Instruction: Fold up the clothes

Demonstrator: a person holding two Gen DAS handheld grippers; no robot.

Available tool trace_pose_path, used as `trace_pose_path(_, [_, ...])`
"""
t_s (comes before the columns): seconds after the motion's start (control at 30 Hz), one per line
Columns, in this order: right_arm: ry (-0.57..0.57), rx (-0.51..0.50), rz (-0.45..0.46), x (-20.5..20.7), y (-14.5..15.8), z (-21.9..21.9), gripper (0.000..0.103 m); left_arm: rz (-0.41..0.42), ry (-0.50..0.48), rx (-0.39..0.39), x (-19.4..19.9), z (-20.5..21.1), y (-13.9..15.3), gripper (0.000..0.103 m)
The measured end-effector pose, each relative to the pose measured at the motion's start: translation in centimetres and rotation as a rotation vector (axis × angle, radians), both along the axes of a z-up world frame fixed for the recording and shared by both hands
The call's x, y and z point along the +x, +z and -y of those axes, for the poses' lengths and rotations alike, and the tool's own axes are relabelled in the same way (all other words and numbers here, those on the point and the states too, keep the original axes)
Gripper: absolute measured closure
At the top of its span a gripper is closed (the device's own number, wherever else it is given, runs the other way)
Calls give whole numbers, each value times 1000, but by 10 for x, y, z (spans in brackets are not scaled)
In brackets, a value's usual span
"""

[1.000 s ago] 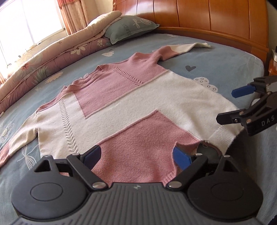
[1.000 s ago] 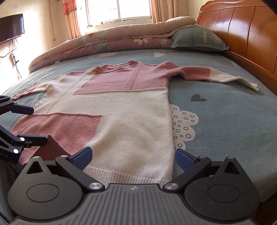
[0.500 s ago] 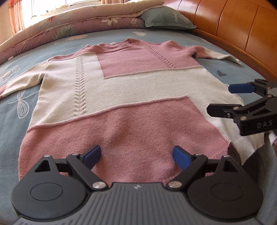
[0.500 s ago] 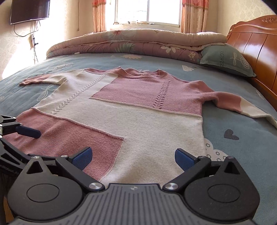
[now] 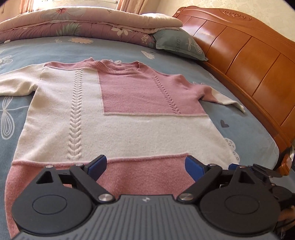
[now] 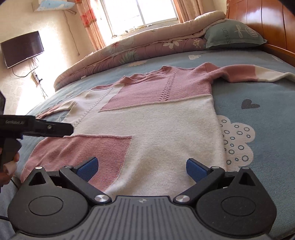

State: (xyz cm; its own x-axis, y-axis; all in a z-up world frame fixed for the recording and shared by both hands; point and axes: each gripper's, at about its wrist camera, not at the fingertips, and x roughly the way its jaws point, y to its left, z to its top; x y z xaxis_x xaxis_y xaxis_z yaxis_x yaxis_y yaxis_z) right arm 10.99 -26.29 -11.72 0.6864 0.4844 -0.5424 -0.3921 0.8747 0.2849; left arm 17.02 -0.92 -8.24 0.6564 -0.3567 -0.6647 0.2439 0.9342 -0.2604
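A pink and cream knitted sweater (image 5: 129, 118) lies flat and face up on the blue bedsheet (image 5: 55, 48), collar far, hem near, both sleeves spread out. It also shows in the right wrist view (image 6: 166, 125). My left gripper (image 5: 145, 166) is open and empty above the pink hem panel. My right gripper (image 6: 142, 168) is open and empty above the cream part of the hem. The left gripper also shows from the side in the right wrist view (image 6: 46, 127), at the left edge, above the hem's left corner.
A rolled floral quilt (image 5: 77, 24) and a teal pillow (image 5: 178, 44) lie at the far side of the bed. The wooden headboard (image 5: 248, 61) runs along the right. A wall television (image 6: 22, 49) hangs at the left, a window (image 6: 138, 13) beyond.
Both grippers have risen and tilted, so the whole sweater now shows from the hem side. Both stay open and empty. The sweater has not moved.
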Motion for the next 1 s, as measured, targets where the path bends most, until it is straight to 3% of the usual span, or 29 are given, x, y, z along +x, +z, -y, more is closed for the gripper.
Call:
trace_pose_path(0.1, [144, -15, 17, -7, 2, -26, 0, -1, -36, 38, 24, 7, -8, 11])
trace_pose_path(0.2, [158, -121, -4, -8, -6, -44, 0, -29, -69, 63, 38, 11, -21, 11])
trace_pose_path(0.33, [39, -196, -21, -15, -8, -31, 0, 27, -105, 21, 32, 2, -32, 2])
trace_pose_path(0.4, [-23, -151, -62, -17, -7, -16, 0, 63, -132, -16, 26, -6, -37, 1])
trace_pose_path(0.5, [-93, -75, -105, -18, 4, -7, 0, 83, -183, -9, 19, -14, -35, 1])
trace_pose_path(0.57, [-134, -38, -78, -18, 16, -9, 0, 75, -189, -35, 17, -20, -34, 1])
trace_pose_path(0.67, [-211, -86, -124, -4, 15, -18, 0, 59, -185, -71, 16, -26, -33, 1])
trace_pose_path(0.7, [-221, -98, -177, 2, 7, -20, 0, 60, -183, -71, 15, -27, -33, 1])
trace_pose_path(0.9, [-188, -274, -195, -21, 0, -45, 0, 35, -197, -32, 6, -30, -29, 1])
trace_pose_path(1.0, [-191, -243, -212, -12, 10, -43, 0, -9, -182, -68, 14, -35, -17, 1])
